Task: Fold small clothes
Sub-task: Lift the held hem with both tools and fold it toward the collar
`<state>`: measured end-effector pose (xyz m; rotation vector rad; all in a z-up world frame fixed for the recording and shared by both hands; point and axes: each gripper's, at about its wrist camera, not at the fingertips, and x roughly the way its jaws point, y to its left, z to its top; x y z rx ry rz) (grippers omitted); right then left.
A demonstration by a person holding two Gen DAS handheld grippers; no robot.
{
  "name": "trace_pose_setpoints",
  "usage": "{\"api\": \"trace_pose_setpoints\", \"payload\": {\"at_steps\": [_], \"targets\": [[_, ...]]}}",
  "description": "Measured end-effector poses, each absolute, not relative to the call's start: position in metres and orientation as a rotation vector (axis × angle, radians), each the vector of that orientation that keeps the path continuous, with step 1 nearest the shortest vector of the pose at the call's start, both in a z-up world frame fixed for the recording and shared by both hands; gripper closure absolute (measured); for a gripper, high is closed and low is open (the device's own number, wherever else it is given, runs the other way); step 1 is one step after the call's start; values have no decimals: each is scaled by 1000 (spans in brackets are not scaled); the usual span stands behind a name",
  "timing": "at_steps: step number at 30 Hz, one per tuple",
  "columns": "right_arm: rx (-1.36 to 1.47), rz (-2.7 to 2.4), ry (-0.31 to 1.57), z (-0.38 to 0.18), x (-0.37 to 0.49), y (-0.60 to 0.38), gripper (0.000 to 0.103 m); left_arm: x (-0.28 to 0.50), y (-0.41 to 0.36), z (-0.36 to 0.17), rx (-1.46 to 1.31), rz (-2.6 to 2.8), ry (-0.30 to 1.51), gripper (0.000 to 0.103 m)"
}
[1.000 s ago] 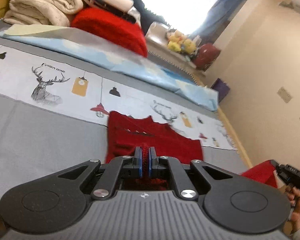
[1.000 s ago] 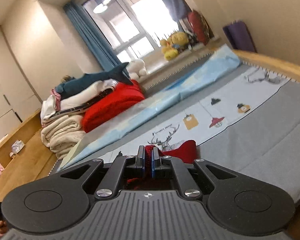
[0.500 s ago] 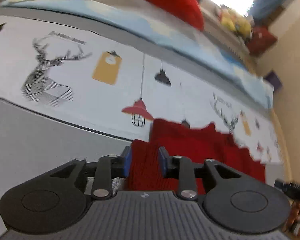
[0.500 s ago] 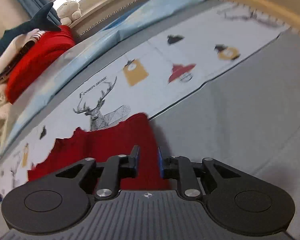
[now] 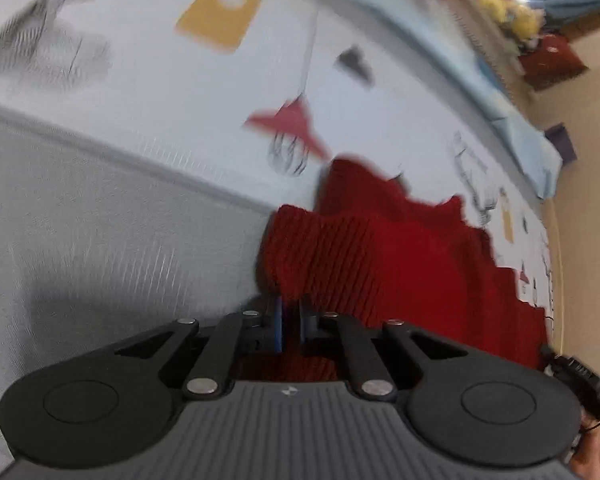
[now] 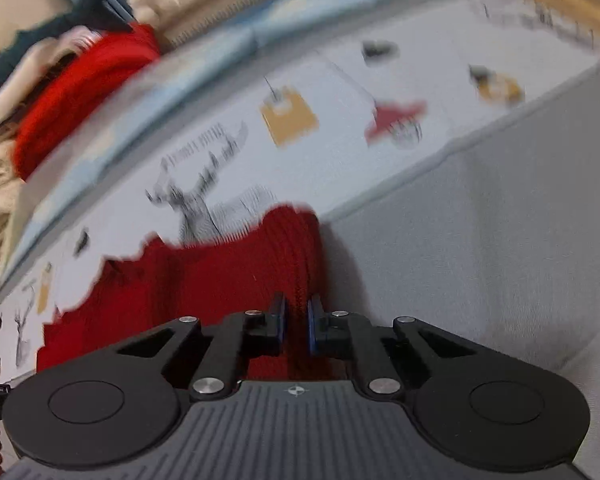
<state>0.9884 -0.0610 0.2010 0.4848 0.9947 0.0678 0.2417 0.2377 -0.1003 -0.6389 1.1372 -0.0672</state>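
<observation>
A red knitted garment lies on the bed's printed cover. The left gripper and right gripper have just closed, each pinching a near corner.

A small red ribbed-knit garment lies spread flat; it straddles the bed's grey and printed white fabric.

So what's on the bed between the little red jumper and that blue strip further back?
Only the white printed sheet, with its deer, tag and lamp pictures, lies between the red knit garment and the blue strip; the right wrist view shows it.
</observation>
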Motion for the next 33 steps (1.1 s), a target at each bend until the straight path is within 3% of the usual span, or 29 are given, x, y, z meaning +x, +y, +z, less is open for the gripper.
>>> {"api": "trace_pose_setpoints", "payload": {"at_steps": [6, 8, 12, 13, 14, 17, 20, 25, 26, 27, 28, 29, 33], "targets": [[458, 30, 712, 247, 978, -64, 94, 235, 233, -31, -503, -76, 810, 97], [443, -20, 705, 244, 982, -64, 93, 236, 224, -27, -448, -52, 766, 96], [489, -75, 898, 211, 999, -70, 87, 243, 212, -45, -444, -80, 913, 89], [482, -84, 949, 205, 1000, -70, 78, 242, 211, -46, -435, -89, 951, 85], [481, -81, 994, 201, 999, -71, 70, 240, 207, -47, -421, -101, 974, 74], [483, -62, 1090, 193, 990, -76, 63, 228, 207, -54, -404, -160, 1054, 52], [491, -3, 1198, 182, 972, -77, 58, 211, 201, -64, -367, -184, 1168, 49], [470, 85, 1310, 177, 937, -74, 58, 185, 190, -72, -332, -227, 1236, 49], [467, 108, 1321, 177, 933, -73, 60, 183, 187, -74, -322, -242, 1250, 53], [465, 136, 1326, 177, 926, -71, 77, 178, 184, -75, -310, -255, 1266, 61], [457, 149, 1312, 181, 920, -70, 90, 173, 182, -75, -286, -251, 1271, 85], [452, 153, 1288, 187, 916, -70, 91, 171, 182, -71, -267, -239, 1253, 90], [581, 95, 1138, 216, 901, -89, 92, 158, 190, -45, -281, -238, 1128, 91]]}}
